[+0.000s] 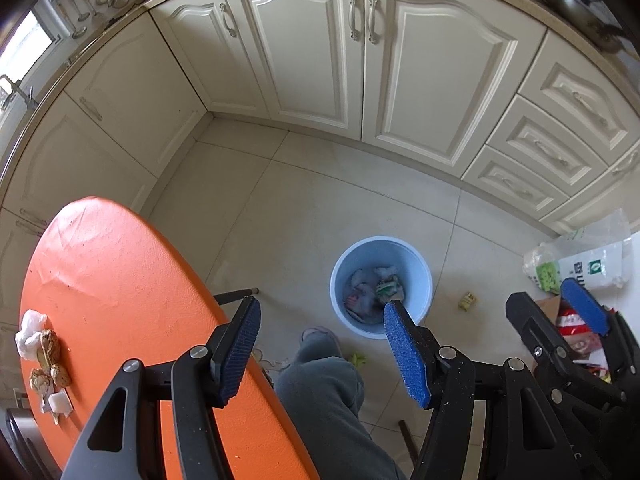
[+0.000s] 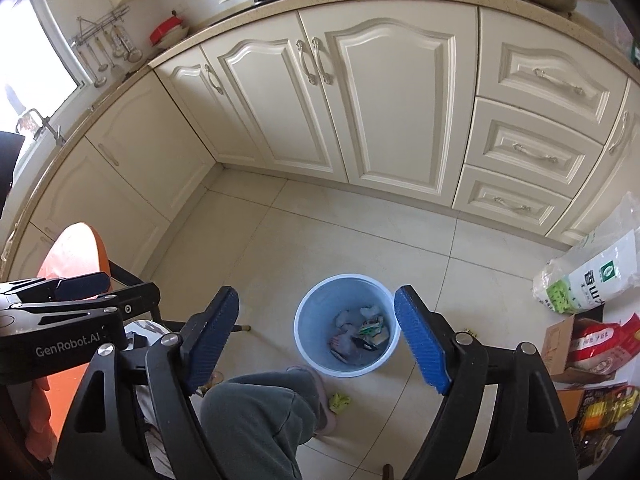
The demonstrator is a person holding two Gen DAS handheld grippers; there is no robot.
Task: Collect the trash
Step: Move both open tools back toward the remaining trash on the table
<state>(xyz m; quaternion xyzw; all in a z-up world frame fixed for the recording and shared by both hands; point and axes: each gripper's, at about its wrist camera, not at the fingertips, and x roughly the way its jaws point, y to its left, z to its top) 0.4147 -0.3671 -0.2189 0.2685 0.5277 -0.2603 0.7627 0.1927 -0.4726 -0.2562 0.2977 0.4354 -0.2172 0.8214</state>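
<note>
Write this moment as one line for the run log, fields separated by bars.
left hand-held gripper open, empty | right hand-held gripper open, empty | blue bin holds trash | scraps on orange table | wrappers on floor

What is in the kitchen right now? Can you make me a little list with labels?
bin: blue bin on the floor, wrappers and tissue inside
table: orange table, nut shells and tissue at its edge
floor litter: yellow wrapper beside the bin, green scrap by the person's foot
left gripper: jaws open, empty
right gripper: jaws open, empty, above the bin
</note>
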